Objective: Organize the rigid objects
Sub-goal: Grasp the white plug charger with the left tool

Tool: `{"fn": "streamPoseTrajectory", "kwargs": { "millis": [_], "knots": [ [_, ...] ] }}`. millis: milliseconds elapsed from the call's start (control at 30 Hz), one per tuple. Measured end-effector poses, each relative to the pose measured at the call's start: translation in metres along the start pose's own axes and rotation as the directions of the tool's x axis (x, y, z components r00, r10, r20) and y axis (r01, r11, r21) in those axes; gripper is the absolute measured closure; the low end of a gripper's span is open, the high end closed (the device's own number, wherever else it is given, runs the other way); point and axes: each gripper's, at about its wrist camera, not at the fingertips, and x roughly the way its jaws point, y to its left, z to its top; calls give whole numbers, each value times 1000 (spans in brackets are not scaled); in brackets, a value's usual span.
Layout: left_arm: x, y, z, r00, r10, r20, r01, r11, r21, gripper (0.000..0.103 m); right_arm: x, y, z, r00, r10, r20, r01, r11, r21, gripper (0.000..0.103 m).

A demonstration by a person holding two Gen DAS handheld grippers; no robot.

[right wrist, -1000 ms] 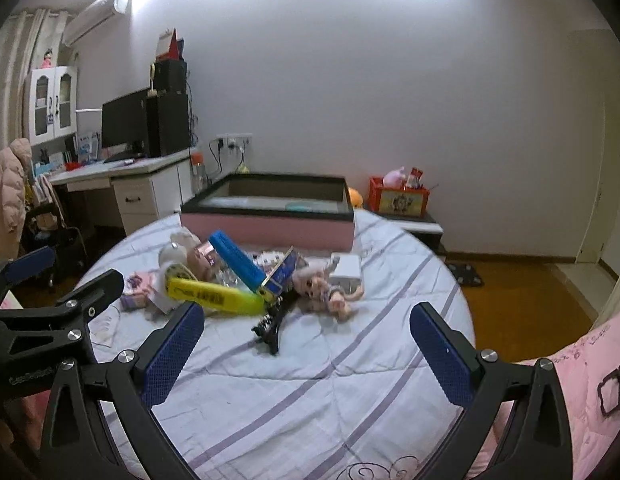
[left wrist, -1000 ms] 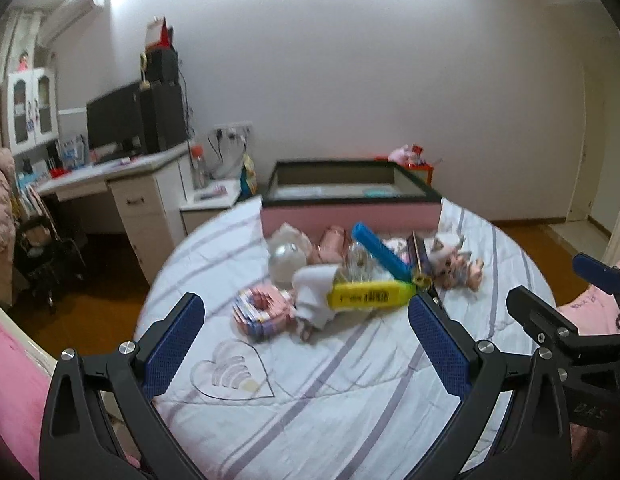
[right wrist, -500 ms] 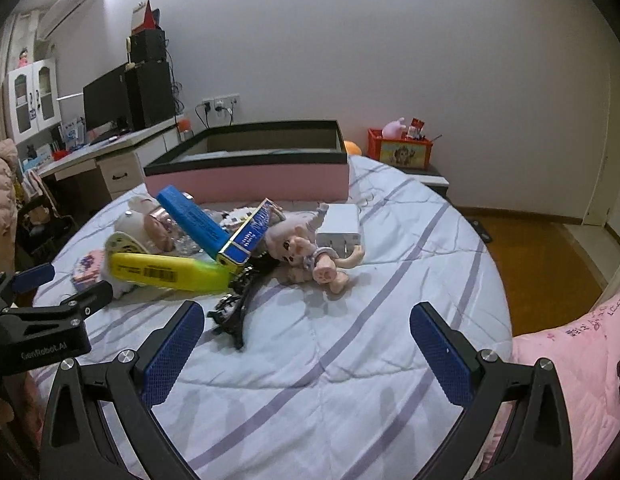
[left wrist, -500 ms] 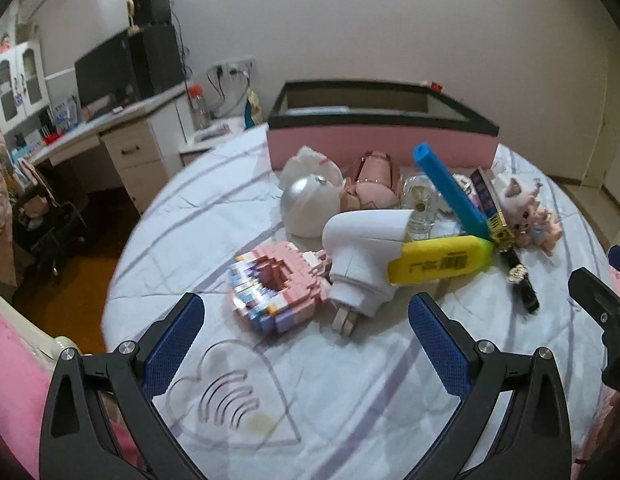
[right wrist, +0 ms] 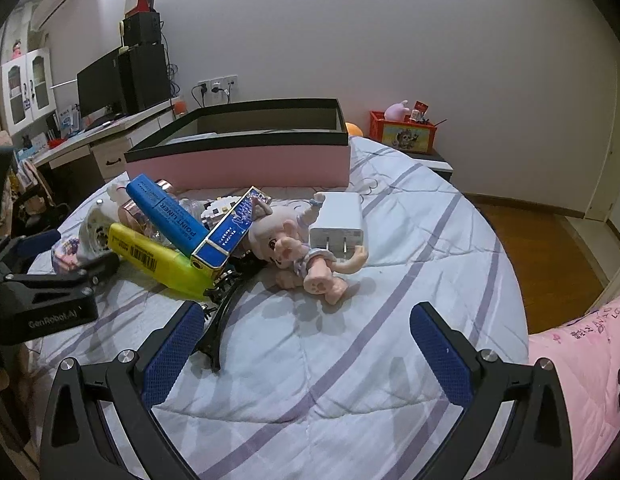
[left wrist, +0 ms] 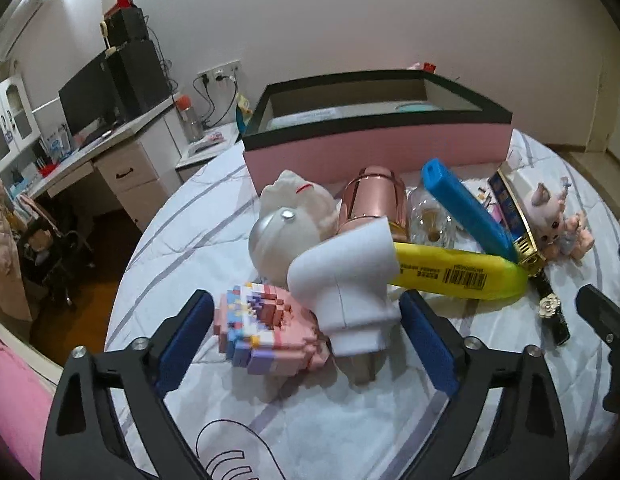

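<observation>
Left wrist view: left gripper (left wrist: 306, 338) now low over pile, jaws just narrowed yet clear of pink block toy (left wrist: 266, 330) and white charger (left wrist: 346, 280) between them, nothing held; likely first pick for pink box (left wrist: 374, 148) behind. Right gripper (right wrist: 306, 350) wide, empty, short of hair clip (right wrist: 220, 320)

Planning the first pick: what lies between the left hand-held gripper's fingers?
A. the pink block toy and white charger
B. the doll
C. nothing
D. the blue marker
A: the pink block toy and white charger sit between the left hand-held gripper pads, untouched.
</observation>
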Motion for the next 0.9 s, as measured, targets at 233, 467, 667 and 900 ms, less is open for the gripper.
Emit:
{"fn": "streamPoseTrajectory", "kwargs": {
  "millis": [233, 467, 667, 900],
  "knots": [
    [-1, 14, -6, 999, 34, -14, -34, 999, 6, 43, 3, -1, 1, 1000, -1, -12, 1, 1000, 3, 0],
    [-15, 36, -15, 1000, 7, 3, -7, 996, -89, 16, 4, -4, 1, 1000, 6, -28, -6, 1000, 22, 0],
    [-16, 31, -5, 999, -19, 29, 21, 998, -54, 11, 6, -6, 1, 999, 20, -37, -19, 999, 32, 0],
    [8, 20, 13, 999, -43, -8, 42, 999, -14, 27, 13, -12, 2, 997, 50, -52, -47, 998, 52, 0]
  ]
}}
